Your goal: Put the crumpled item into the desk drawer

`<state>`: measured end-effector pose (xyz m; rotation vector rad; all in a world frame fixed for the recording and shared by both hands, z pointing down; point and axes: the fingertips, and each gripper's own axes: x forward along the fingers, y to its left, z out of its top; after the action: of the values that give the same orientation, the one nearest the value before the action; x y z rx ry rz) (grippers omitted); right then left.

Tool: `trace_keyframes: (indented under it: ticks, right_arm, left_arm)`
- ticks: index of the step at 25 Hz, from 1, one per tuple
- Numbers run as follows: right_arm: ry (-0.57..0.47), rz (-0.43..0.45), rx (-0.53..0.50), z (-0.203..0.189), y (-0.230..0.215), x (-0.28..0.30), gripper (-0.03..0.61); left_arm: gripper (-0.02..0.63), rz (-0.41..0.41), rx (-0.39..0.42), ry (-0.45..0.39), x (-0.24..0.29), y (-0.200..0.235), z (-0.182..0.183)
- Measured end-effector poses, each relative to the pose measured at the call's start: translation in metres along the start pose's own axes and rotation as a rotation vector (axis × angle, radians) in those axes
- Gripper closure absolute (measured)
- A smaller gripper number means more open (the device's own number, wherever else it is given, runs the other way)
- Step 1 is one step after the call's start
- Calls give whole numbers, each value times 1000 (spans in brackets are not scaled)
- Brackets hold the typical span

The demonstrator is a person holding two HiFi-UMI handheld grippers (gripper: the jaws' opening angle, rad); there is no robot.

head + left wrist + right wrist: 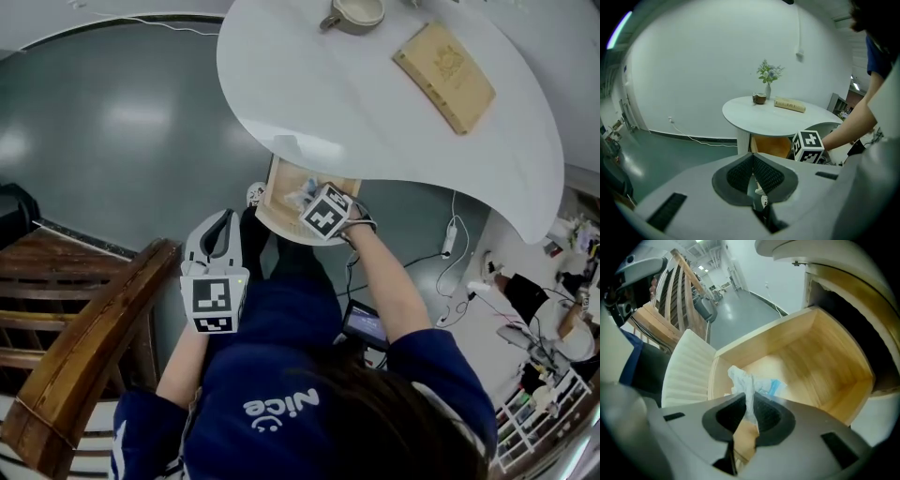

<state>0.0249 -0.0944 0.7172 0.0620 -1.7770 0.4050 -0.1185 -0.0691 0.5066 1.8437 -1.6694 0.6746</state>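
While right hand-held gripper (749,403) clamps crumpled tissue (740,378), long axis along jaws, tip over drawer (825,357).

Smooth pale wood drawer (820,357), thin wrinkled white paper-like crumpled item (740,380), smooth white tabletop (309,84), glossy grey floor (112,141), dark varnished wood chair (112,309).

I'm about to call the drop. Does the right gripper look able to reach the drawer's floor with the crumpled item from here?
Probably yes: the right gripper, shut on the crumpled item, hangs over the open drawer, and bare wood lies ahead of its jaws.
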Motion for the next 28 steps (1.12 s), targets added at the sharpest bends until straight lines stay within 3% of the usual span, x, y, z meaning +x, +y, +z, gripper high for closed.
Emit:
trace_keyframes:
  ticks: [21, 28]
  right_arm:
    - [100, -40, -234, -2, -19, 50, 517]
    - [123, -47, -252, -5, -25, 63, 508]
  left_arm:
    - [611, 73, -69, 65, 3, 6, -25]
    - [610, 78, -70, 86, 5, 8, -29]
